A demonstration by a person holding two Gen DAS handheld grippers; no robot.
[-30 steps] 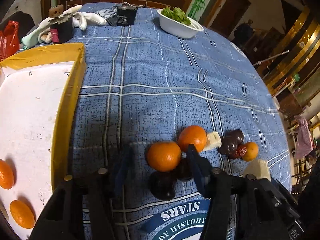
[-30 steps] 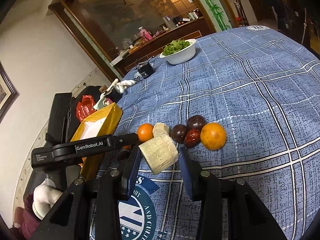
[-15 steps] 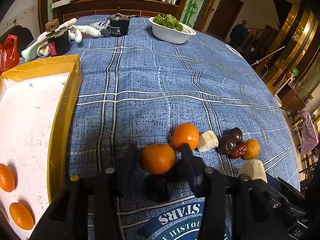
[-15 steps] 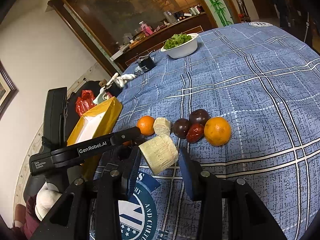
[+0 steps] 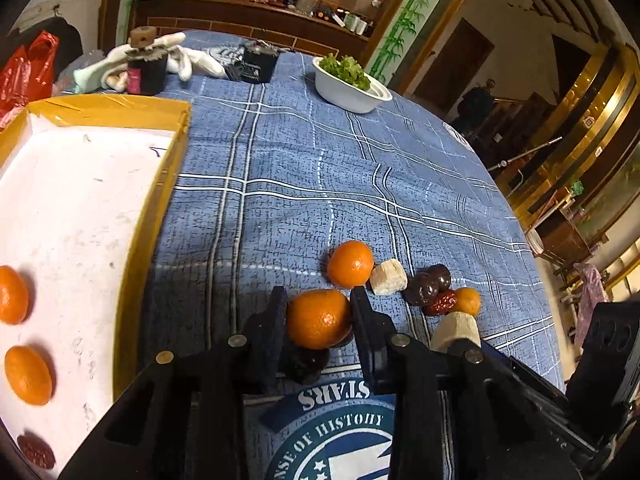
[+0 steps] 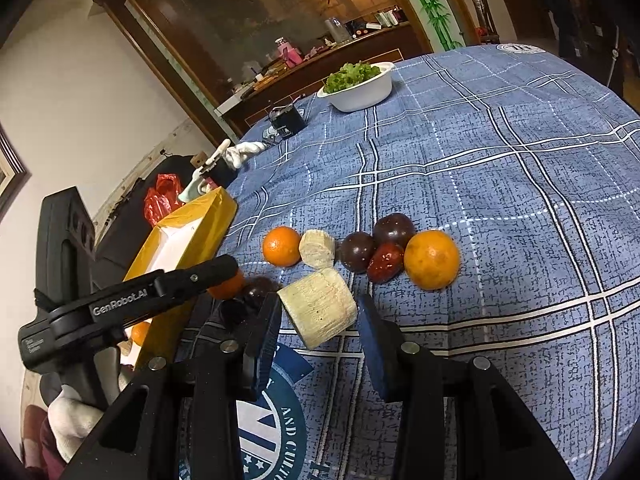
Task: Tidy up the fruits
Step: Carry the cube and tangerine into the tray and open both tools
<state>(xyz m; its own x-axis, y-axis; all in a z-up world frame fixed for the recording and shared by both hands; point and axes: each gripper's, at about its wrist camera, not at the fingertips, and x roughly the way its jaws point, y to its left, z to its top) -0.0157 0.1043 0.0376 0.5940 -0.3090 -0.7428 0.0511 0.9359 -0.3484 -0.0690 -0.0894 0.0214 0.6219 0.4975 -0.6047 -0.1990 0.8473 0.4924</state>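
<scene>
From the left wrist, we see our left gripper [image 5: 318, 318] closed around a tangerine [image 5: 318, 324], both pads touching its dimpled, glossy peel; it appears lifted just clear of the blue plaid cloth [image 5: 304, 168], above a dark round fruit [image 5: 306, 362], though the fisheye makes the height hard to judge. The step in hand, we judge, is carrying it left into the yellow-rimmed tray [image 5: 166, 184], whose scuffed white floor already holds two tangerines [image 5: 12, 294] and a wrinkled red date [image 5: 36, 446]. To do it well we should keep the squeeze light, since the peel is soft and the fruit round enough to roll, clear the raised rim, and set it down beside its like. Left on the cloth are another tangerine [image 5: 350, 264], a pale chunk [image 5: 387, 277], dark plums [image 5: 426, 286] and more. From the right wrist, our right gripper [image 6: 318, 316] stands part open about a pale cylinder [image 6: 318, 310], fibrous and cream-coloured with flat cut ends; the left pad touches or nearly touches it, the right pad stands just apart, so it has no firm hold. Beyond lies the row: tangerine [image 6: 281, 246], small chunk [image 6: 317, 248], two smooth plums [image 6: 374, 244], a shiny red date [image 6: 385, 263] and a larger orange [image 6: 432, 259], all touching or nearly so.
</scene>
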